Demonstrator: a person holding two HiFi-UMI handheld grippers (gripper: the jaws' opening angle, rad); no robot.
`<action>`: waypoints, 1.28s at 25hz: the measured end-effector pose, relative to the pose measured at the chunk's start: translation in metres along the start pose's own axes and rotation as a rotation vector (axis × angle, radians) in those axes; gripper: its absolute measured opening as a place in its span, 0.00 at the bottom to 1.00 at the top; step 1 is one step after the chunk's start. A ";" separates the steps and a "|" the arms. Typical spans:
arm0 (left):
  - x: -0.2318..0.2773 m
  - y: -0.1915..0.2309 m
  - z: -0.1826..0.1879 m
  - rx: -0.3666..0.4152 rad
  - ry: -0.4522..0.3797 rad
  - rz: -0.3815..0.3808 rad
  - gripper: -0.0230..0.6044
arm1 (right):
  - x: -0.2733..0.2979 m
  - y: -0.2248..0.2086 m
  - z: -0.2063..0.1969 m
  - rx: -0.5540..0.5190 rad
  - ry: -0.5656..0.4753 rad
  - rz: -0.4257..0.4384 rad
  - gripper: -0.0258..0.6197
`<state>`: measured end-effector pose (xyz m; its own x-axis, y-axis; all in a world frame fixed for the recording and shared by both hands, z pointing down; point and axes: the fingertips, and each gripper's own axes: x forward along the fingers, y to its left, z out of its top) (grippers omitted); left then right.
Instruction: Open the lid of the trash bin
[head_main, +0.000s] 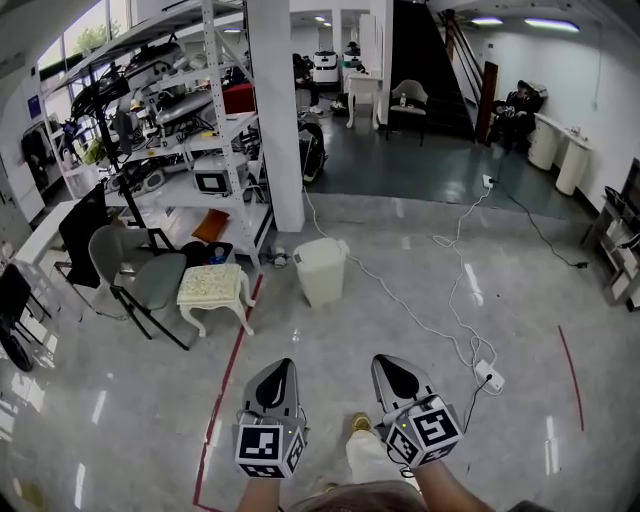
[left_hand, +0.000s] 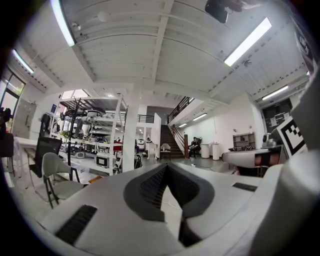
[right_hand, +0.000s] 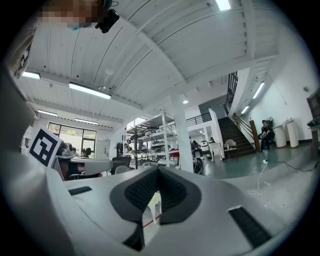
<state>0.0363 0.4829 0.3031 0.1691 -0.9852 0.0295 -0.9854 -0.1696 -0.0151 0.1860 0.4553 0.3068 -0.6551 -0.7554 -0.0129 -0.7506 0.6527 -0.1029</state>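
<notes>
Trash bin: cream-white, squarish, upright, lid apparently down flat on top.

Position: stands on the floor, well ahead of both grippers and roughly between their lines, apart from each.

Left gripper: low in the head view, jaws closed tip to tip, nothing between them.

Right gripper: beside the left, jaws likewise together and empty.

Surface: glossy pale grey floor; red tape line at left; white cable running to a power strip.

Room: cream stool and grey chair left of the bin; loaded shelving rack; white column just behind the bin; staircase farthest.
</notes>
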 end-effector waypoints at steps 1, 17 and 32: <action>0.004 0.002 0.000 0.000 -0.001 0.000 0.02 | 0.004 -0.002 0.000 0.001 0.000 0.000 0.09; 0.074 0.034 -0.005 -0.002 0.012 0.012 0.02 | 0.074 -0.037 -0.004 0.007 0.007 0.023 0.09; 0.193 0.066 0.008 -0.002 0.018 0.085 0.02 | 0.179 -0.112 0.016 0.001 0.009 0.110 0.09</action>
<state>0.0036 0.2815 0.3001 0.0841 -0.9954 0.0464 -0.9963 -0.0849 -0.0158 0.1545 0.2464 0.2998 -0.7341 -0.6788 -0.0155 -0.6742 0.7315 -0.1021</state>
